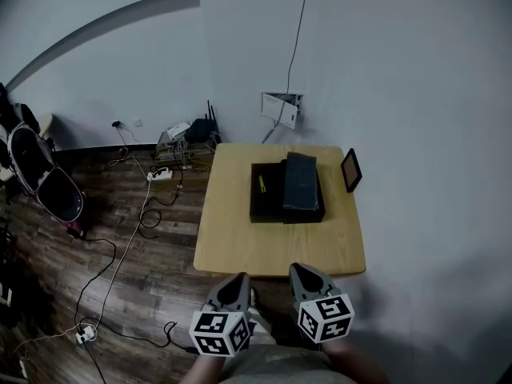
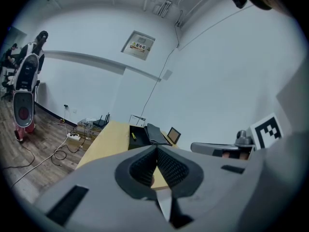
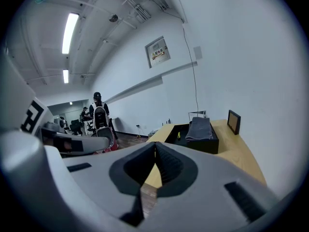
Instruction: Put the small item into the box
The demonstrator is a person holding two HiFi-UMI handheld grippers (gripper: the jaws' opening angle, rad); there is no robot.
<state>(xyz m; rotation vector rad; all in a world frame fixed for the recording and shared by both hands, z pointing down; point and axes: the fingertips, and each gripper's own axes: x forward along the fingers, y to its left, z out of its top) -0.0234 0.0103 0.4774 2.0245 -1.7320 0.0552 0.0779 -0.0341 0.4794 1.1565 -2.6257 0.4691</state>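
Note:
A black box point(image 1: 268, 202) stands open on the far half of the wooden table point(image 1: 240, 250), and a dark grey lid point(image 1: 301, 181) lies over its right half. Inside the open left half lies a small yellow item point(image 1: 261, 184), which the left gripper view also shows point(image 2: 133, 136), as does the right gripper view point(image 3: 178, 135). My left gripper point(image 1: 239, 281) and right gripper point(image 1: 298, 270) hover side by side just short of the table's near edge, well back from the box. Both are shut, pads together, with nothing between them point(image 2: 157, 150) point(image 3: 155, 148).
A small dark framed panel point(image 1: 350, 170) stands at the table's right edge by the wall. On the wooden floor to the left run cables with a power strip point(image 1: 160, 175); a router point(image 1: 200, 129) sits by the back wall. A suitcase point(image 1: 44, 178) stands at far left. A person with a backpack point(image 3: 99, 115) stands far off.

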